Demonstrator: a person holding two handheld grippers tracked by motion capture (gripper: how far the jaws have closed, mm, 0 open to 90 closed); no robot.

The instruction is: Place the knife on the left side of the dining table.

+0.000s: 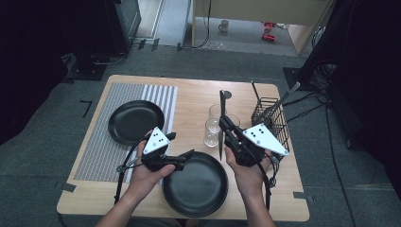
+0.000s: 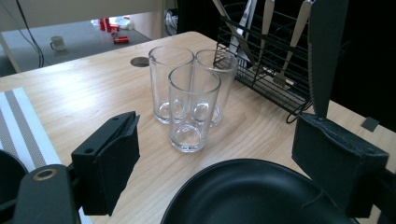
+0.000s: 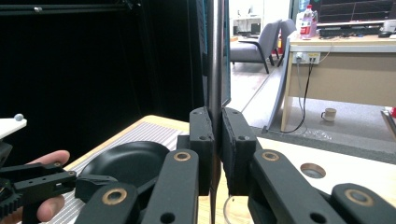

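High view: the right gripper (image 1: 222, 124) clamps a knife (image 1: 221, 126), holding it over the table (image 1: 194, 94) between three glasses (image 1: 211, 132) and a wire cutlery basket (image 1: 272, 118). Right gripper view has its jaws pressed tight on the knife (image 3: 215, 70), which stands upright between them. The left gripper (image 1: 182, 158) hangs with jaws spread and nothing between them at the near plate's (image 1: 196, 187) rim; a second plate (image 1: 135, 122) sits on a striped mat (image 1: 108, 142).

The knife (image 3: 215, 70) tip runs off the frame's top edge.
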